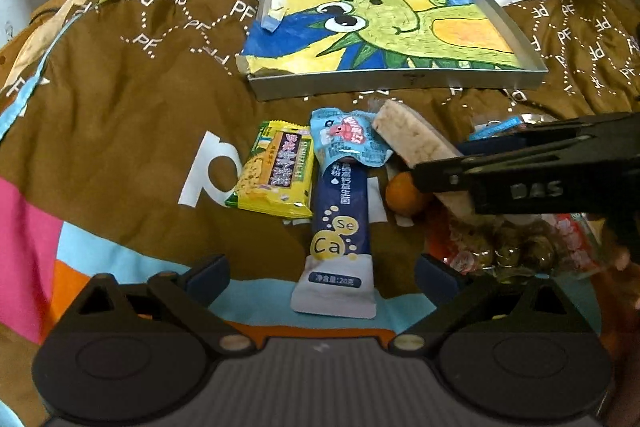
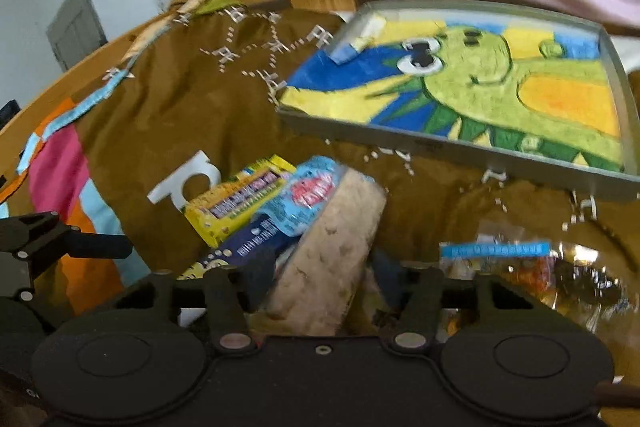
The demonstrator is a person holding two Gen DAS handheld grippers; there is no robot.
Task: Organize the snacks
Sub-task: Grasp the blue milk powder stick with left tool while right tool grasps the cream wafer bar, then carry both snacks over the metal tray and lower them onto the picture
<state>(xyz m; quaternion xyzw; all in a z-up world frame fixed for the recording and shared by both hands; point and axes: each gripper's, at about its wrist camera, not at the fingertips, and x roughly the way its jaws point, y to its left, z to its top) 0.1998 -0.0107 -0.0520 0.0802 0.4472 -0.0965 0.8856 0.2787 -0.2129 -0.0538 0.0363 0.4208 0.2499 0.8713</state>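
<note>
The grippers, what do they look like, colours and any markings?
Both are matte black plastic. The left gripper has dark blue finger pads, round hubs, pale pivot pins and a ribbed grey base. The right gripper, seen from the left wrist, carries raised lettering on its side.

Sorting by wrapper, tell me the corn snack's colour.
Yellow with green edging; the corn snack shows clearest in the left wrist view.

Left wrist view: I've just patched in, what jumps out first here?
The metal tray at the far side, lined with a bright green dinosaur drawing and holding no snacks. Nearer, on the brown printed cloth, the snacks cluster: a yellow packet, a blue sachet, and a pale rice cracker between the right gripper's fingers.
</note>
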